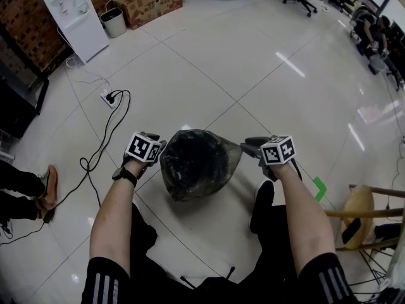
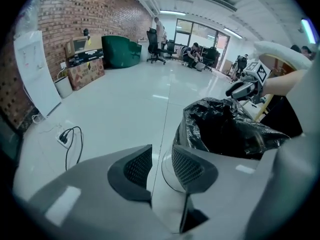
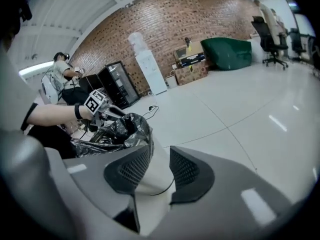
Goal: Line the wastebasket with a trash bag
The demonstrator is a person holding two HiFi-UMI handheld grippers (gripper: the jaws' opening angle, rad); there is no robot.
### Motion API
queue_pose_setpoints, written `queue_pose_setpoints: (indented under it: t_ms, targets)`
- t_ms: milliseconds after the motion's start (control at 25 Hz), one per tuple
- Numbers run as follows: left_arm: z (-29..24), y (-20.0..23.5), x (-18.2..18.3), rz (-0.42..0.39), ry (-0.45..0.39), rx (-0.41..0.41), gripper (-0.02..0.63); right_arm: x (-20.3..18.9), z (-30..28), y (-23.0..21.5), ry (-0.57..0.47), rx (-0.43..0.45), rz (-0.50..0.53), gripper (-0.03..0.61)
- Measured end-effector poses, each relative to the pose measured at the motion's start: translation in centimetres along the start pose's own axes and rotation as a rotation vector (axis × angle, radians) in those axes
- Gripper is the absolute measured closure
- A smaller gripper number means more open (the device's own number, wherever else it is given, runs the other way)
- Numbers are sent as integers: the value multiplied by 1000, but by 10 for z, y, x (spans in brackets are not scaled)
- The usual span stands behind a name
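The wastebasket (image 3: 156, 156) is being kept on the tiled floor (image 1: 253, 75), well clear of the walls, with the black trash bag (image 1: 197, 160) being draped over its rim. The left gripper (image 1: 162, 147) is being held at the bag's left edge, jaws parted and grasping nothing. The right gripper (image 1: 245, 147) is being held at the right edge, likewise released, only the basket's wall being seen through its gap
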State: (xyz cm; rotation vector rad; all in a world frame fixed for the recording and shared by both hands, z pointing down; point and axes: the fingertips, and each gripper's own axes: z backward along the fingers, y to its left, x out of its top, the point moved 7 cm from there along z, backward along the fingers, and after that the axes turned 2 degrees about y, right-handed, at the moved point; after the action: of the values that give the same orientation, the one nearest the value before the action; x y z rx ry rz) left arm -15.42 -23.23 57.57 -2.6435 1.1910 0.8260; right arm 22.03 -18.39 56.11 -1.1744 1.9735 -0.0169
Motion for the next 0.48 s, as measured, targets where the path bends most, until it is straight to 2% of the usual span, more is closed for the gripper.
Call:
queue_pose_setpoints:
  t_ms: [80,200,360,400,480]
  targets:
    - [8,1,1,4,-16,26,493,9,8,10,23,-3,54,440]
    - [21,-2,5,-12,-24,47,492,17,17,23,88,9,83,439]
    - [58,-25,32,-122,-57,73,494,6,18,25,206,-46,120,437]
    - [68,-41,42,-170,-68,48,494,2,16,23,206,-68,119,437]
    - [83,-81,56,-264,-64,-55,509,-2,12,22,191,-108,103,437]
